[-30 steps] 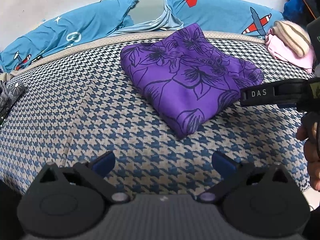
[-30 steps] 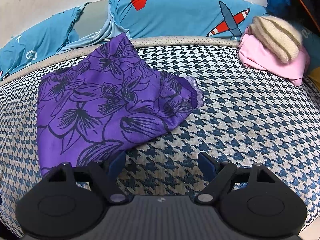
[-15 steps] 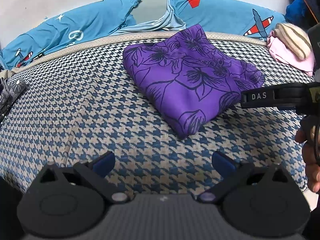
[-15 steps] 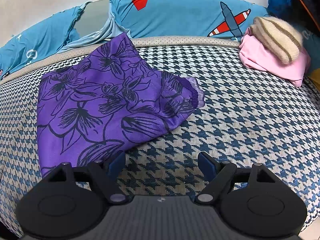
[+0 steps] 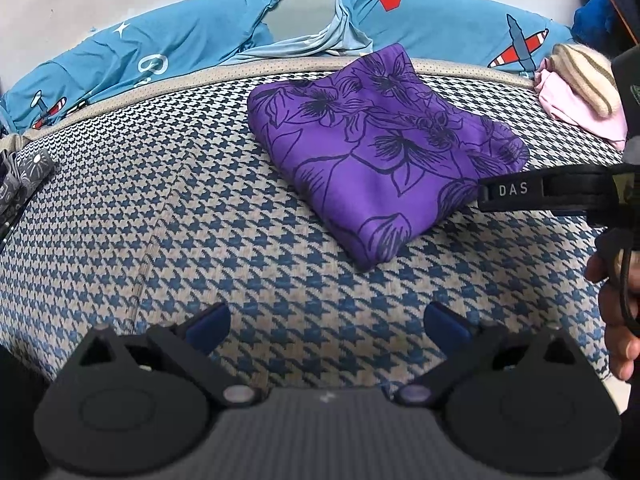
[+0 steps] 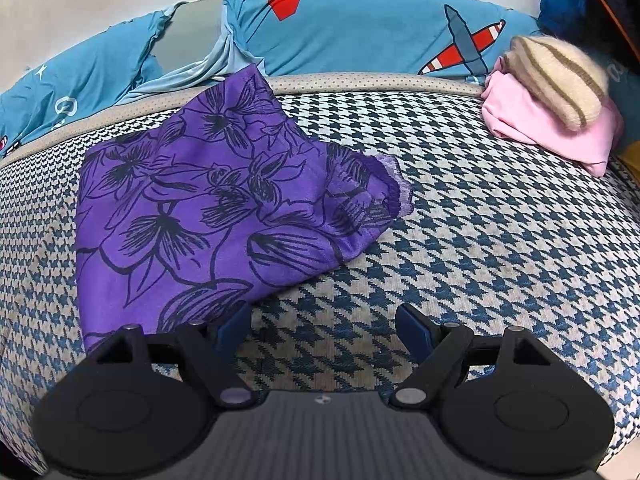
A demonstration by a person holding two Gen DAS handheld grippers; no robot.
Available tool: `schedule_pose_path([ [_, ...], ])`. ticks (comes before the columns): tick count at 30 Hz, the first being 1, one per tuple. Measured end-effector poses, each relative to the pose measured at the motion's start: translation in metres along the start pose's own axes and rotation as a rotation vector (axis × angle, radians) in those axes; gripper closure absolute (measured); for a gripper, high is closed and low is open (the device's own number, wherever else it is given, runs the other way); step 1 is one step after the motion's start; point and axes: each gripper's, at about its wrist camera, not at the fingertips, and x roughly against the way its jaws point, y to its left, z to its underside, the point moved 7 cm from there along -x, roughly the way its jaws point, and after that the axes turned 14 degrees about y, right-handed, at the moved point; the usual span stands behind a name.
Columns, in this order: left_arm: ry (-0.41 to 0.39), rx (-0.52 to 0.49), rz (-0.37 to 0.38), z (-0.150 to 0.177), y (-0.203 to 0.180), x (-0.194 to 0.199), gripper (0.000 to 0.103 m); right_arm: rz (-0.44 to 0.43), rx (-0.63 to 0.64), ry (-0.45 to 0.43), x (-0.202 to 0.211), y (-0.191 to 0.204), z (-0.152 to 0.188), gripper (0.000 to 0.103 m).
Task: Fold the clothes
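A purple garment with a black flower print point(image 5: 372, 152) point(image 6: 208, 216) lies folded into a rough rectangle on the blue-and-cream houndstooth bed cover point(image 5: 168, 216) point(image 6: 480, 248). Its right end is bunched, with a pale hem showing. My left gripper point(image 5: 327, 326) hovers open near the bed's front edge, short of the garment, holding nothing. My right gripper point(image 6: 323, 326) is open too, its left finger just at the garment's near edge. In the left wrist view the right gripper's black body point(image 5: 552, 192) reaches in from the right, held by a hand point(image 5: 616, 312).
Blue pillows with an aeroplane print point(image 5: 168, 52) point(image 6: 360, 32) line the wall behind. A folded pink cloth point(image 6: 548, 132) topped by a striped cream knit point(image 6: 556, 76) sits at the back right. A grey patterned item point(image 5: 24, 176) lies at the left edge.
Both grippers have drifted back slightly and stayed open. The purple garment has not moved.
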Motion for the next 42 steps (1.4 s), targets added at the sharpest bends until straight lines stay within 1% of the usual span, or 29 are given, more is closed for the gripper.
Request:
schedule_pose_path([
  [13,-0.007,0.02,0.0,-0.001,0.003,0.007,0.0,-0.005,0.022,-0.001,-0.001,0.007,-0.001,0.024],
  [25,-0.014,0.07,-0.029,-0.003,0.019,0.008,0.0,-0.003,0.032,-0.004,-0.002,0.014,-0.004,0.024],
  [42,-0.028,0.109,-0.049,-0.003,0.03,0.011,0.0,-0.002,0.036,-0.008,-0.001,0.018,-0.005,0.024],
])
